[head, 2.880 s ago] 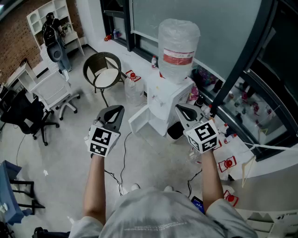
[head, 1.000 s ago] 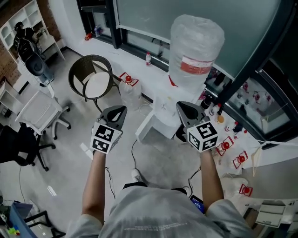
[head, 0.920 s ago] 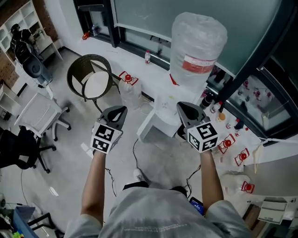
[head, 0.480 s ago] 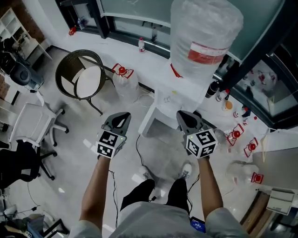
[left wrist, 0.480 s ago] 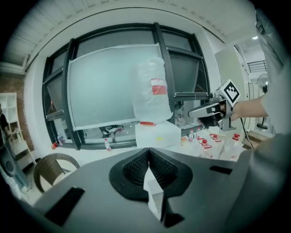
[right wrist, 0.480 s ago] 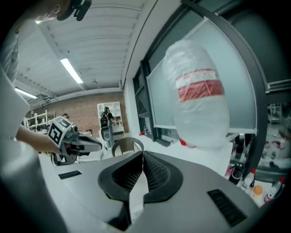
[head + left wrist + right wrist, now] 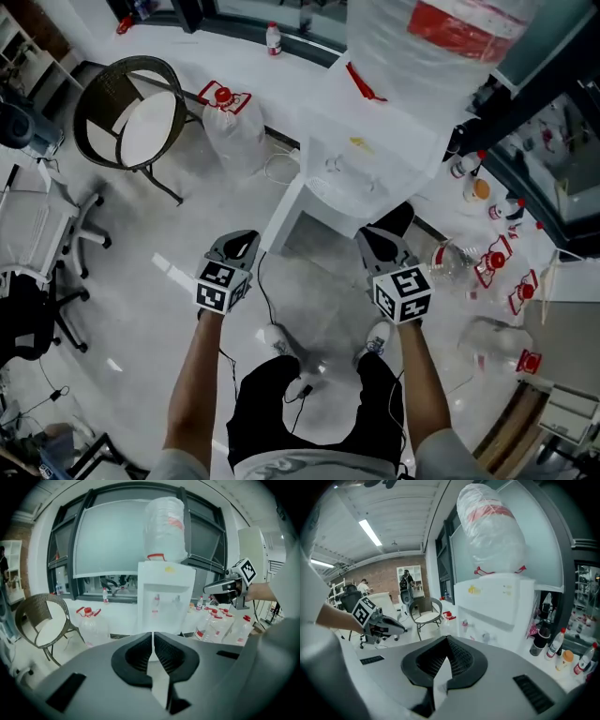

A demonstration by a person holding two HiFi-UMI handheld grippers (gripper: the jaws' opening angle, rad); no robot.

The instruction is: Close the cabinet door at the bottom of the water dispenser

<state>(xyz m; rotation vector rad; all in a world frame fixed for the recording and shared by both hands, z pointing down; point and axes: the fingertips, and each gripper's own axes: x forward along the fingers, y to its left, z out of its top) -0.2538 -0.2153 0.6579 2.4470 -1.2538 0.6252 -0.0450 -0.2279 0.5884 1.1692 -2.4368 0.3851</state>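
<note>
The white water dispenser (image 7: pixel 375 155) stands at the top of the head view with a big clear bottle (image 7: pixel 441 33) on it. Its bottom cabinet door (image 7: pixel 281 220) hangs open, swung out to the left. My left gripper (image 7: pixel 246 240) is shut and empty, just left of the door's outer edge. My right gripper (image 7: pixel 371 236) is shut and empty in front of the dispenser's lower right. The left gripper view shows the dispenser (image 7: pixel 165 597) straight ahead past its shut left gripper (image 7: pixel 153 637). The right gripper view shows the dispenser (image 7: pixel 497 602) beyond its shut right gripper (image 7: pixel 447 641).
A round wicker chair (image 7: pixel 127 117) and a large water jug (image 7: pixel 230 127) stand left of the dispenser. Several red-capped bottles (image 7: pixel 450 262) lie and stand to its right. A cable (image 7: pixel 267 300) trails across the floor by the person's shoes (image 7: pixel 375 339). Office chairs (image 7: pixel 37 225) are far left.
Both grippers have dropped low, staying side by side and shut. The head view has sunk closer to the floor and the dispenser, and the person's legs have bent.
</note>
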